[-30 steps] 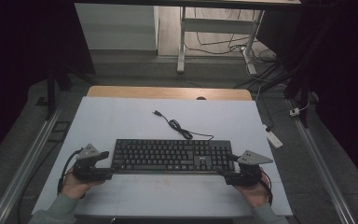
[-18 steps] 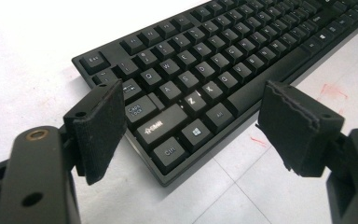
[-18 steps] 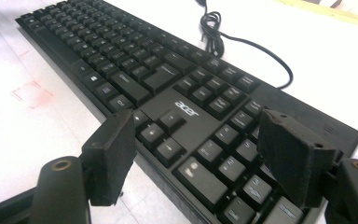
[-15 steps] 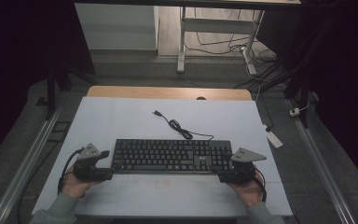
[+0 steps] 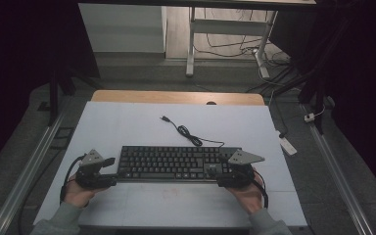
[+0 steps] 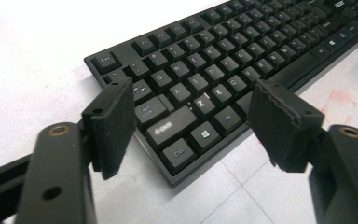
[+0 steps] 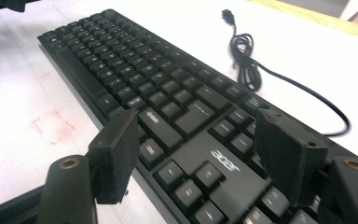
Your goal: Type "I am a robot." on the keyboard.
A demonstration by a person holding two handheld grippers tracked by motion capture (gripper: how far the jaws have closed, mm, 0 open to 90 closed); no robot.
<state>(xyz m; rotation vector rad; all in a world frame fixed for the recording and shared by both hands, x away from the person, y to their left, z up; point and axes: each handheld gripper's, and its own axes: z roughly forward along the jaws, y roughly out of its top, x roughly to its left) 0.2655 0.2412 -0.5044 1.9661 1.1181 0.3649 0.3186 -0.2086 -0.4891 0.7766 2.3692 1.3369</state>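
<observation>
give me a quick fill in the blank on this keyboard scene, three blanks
1. The black keyboard lies on a ____ table.
2. The brand name printed on the keyboard is ____.
3. The left gripper sits at the keyboard's end that has the ____ Lock key.

Missing words: white; acer; Caps

The left tongs (image 5: pixel 108 172) are black, topped by a grey three-cornered plate, with a black cable looping out behind them toward the person's sleeve. The right tongs (image 5: pixel 220 174) match: black body, grey three-cornered plate, a black cable curving round the back. In the left gripper view, each arm is matte black with a brass-coloured ring set in it and a plain round hole lower down; the pads (image 6: pixel 114 123) are thick black blocks with rough, slightly chipped edges. The sleeves (image 5: pixel 61 220) are grey-green with ribbed cuffs.
</observation>
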